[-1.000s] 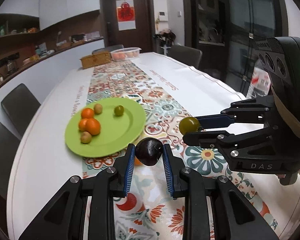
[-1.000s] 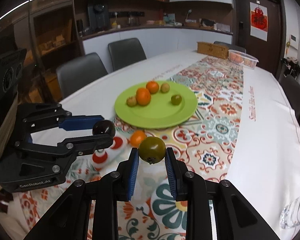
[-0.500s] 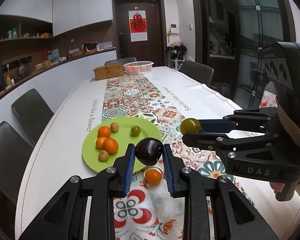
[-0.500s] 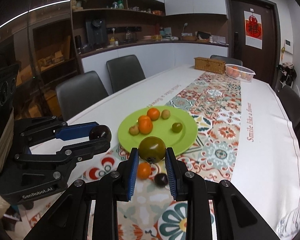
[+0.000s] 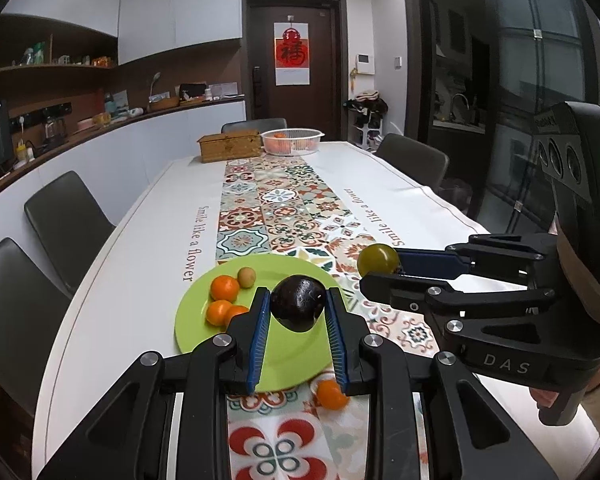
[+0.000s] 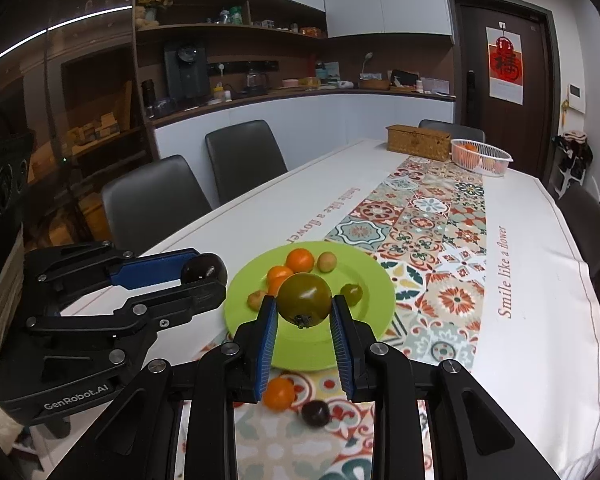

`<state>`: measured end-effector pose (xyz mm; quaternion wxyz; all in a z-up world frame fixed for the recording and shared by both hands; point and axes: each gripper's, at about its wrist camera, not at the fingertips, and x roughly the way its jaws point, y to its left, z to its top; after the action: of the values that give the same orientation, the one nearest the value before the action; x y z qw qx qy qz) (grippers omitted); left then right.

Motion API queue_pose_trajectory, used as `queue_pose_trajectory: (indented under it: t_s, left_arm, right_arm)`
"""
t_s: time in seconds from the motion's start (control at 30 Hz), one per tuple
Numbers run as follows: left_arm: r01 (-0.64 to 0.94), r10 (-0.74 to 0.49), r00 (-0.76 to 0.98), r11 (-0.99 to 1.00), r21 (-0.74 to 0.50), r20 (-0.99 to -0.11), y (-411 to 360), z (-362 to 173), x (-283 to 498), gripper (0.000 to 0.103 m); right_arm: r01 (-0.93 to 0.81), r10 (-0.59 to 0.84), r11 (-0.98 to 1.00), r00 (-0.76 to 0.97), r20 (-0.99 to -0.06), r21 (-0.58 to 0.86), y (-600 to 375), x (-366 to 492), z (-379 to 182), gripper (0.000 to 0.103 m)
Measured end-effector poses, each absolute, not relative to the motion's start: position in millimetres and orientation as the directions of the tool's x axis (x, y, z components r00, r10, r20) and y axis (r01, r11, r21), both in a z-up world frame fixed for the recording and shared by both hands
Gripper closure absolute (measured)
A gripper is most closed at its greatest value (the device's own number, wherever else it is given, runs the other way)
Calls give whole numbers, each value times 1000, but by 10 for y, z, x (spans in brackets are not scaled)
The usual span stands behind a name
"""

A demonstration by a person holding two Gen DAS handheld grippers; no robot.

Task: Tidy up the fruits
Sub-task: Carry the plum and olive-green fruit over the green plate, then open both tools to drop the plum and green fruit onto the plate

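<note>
My left gripper (image 5: 298, 310) is shut on a dark purple plum (image 5: 298, 308) and holds it in the air over the near part of the green plate (image 5: 296, 354). My right gripper (image 6: 304, 306) is shut on a green tomato (image 6: 305, 298), also raised over the plate (image 6: 374, 280). The plate holds several small oranges (image 6: 300, 260), a tan fruit (image 6: 326, 261) and a small green fruit (image 6: 352, 294). A loose orange (image 6: 279, 394) and a dark plum (image 6: 315, 413) lie on the runner in front of the plate. Each gripper shows in the other's view: right (image 5: 380, 268), left (image 6: 204, 276).
A patterned runner (image 5: 284, 208) runs down the white table. A wicker box (image 5: 229, 146) and a white basket of fruit (image 5: 292, 142) stand at the far end. Dark chairs (image 5: 66, 216) line both sides.
Both grippers have risen and pulled back with their fruits. The plate now sits lower and nearer in both views, and more of the room shows.
</note>
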<state>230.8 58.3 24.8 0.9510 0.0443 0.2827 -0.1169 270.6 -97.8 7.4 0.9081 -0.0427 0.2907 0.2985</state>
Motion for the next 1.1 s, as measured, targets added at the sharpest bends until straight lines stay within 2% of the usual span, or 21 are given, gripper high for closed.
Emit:
queue_pose_trajectory:
  t_s: [0.27, 0.67, 1.1]
  left_arm:
    - [238, -210, 787, 971, -28, -581, 718, 140, 2655, 75]
    - [207, -208, 730, 975, -80, -651, 959, -202, 3228, 75]
    - [205, -192, 689, 976, -66, -699, 1005, -396, 3565, 75]
  right_arm:
    - [-566, 512, 818, 636, -578, 101, -842, 3007, 46, 75]
    - [-554, 463, 828, 587, -664, 87, -596, 3527, -222, 75]
    - [-549, 435, 830, 527, -730, 99, -436, 3897, -530, 75]
